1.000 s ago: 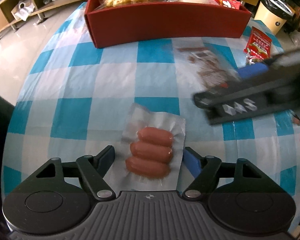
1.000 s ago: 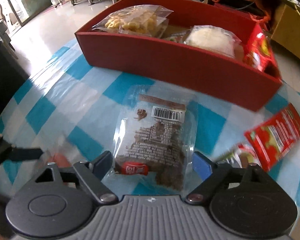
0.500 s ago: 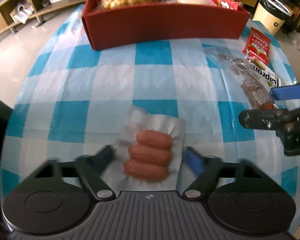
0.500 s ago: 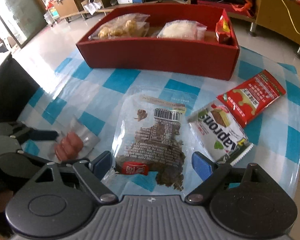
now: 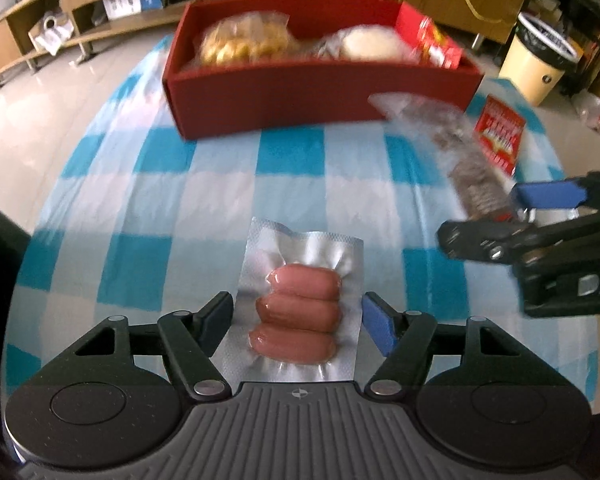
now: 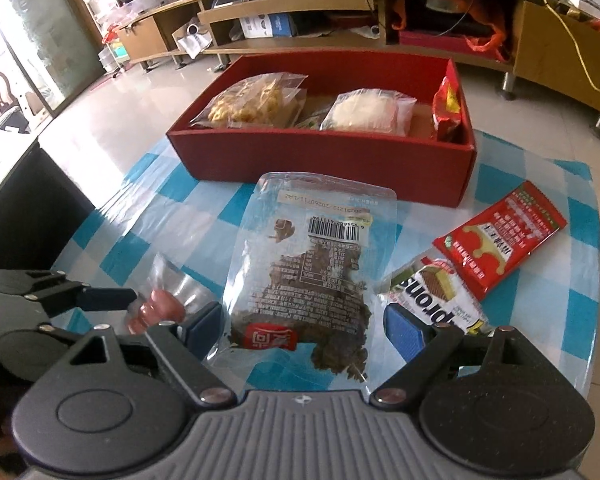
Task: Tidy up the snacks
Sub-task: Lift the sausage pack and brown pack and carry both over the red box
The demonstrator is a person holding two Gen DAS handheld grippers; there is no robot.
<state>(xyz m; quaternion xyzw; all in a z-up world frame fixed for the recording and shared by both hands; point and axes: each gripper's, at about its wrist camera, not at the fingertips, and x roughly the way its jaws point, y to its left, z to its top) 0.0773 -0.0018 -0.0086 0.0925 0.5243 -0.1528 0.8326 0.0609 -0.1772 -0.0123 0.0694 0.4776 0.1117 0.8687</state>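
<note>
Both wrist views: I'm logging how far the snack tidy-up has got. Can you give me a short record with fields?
left gripper: closing on the sausage pack, which sits between its fingers
right gripper: holds the clear bag of dark snack
red box: yellow snack bag, white bun pack, red packet
loose on checked cloth: wafer pack, red sachet

"prons" on green-white wafer pack (image 6: 436, 300), barcode label on clear snack bag (image 6: 300, 276)
</note>
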